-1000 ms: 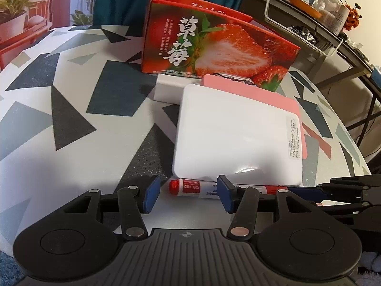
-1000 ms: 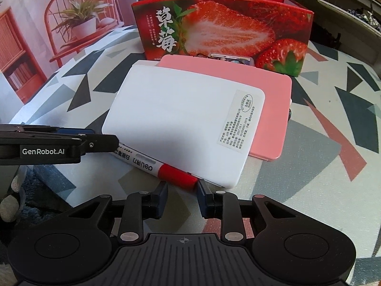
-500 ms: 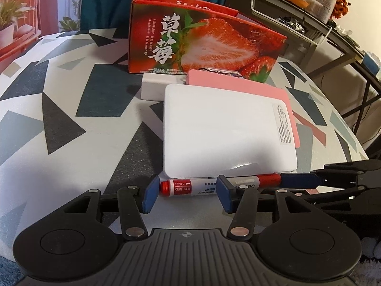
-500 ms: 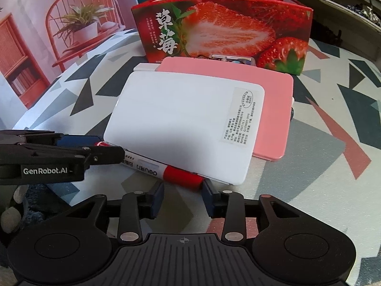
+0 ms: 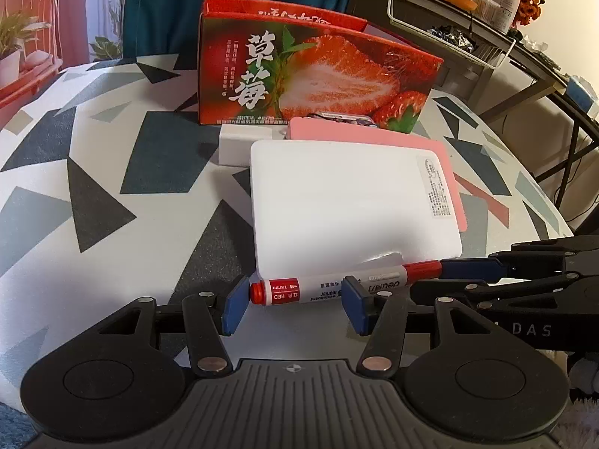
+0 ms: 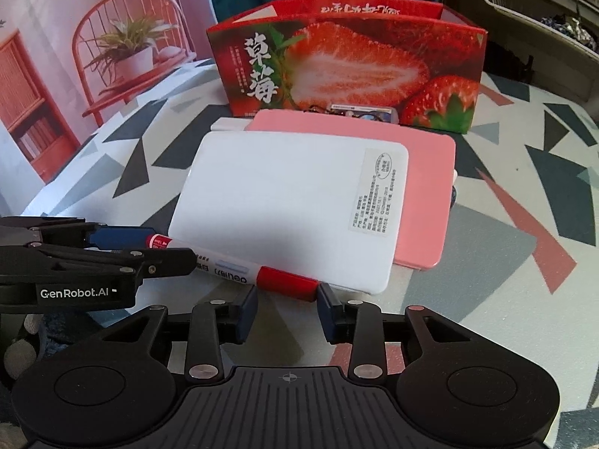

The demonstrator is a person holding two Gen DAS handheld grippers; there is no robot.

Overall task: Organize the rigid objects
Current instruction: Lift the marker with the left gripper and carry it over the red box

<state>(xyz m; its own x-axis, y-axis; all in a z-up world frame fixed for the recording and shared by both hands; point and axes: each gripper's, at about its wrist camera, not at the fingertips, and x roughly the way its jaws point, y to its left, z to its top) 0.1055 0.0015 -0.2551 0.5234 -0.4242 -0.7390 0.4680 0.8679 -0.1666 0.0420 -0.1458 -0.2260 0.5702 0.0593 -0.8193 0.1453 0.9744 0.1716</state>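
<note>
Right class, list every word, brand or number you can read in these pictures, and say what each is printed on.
"草莓": strawberry box.
"RED", "1.8mm", "whiteboard marker", "deli": red marker.
"GenRobot.AI": left gripper.
"DAS": right gripper.
White case sticker, the box's small print and rim lettering: too small to read.

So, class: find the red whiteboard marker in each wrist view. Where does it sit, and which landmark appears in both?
Left wrist: the marker lies across the lower centre, cap pointing right, along the near edge of the white board.
Right wrist: the marker lies lower centre-left, cap pointing right.
Shared landmark: the strawberry box at the back.
</note>
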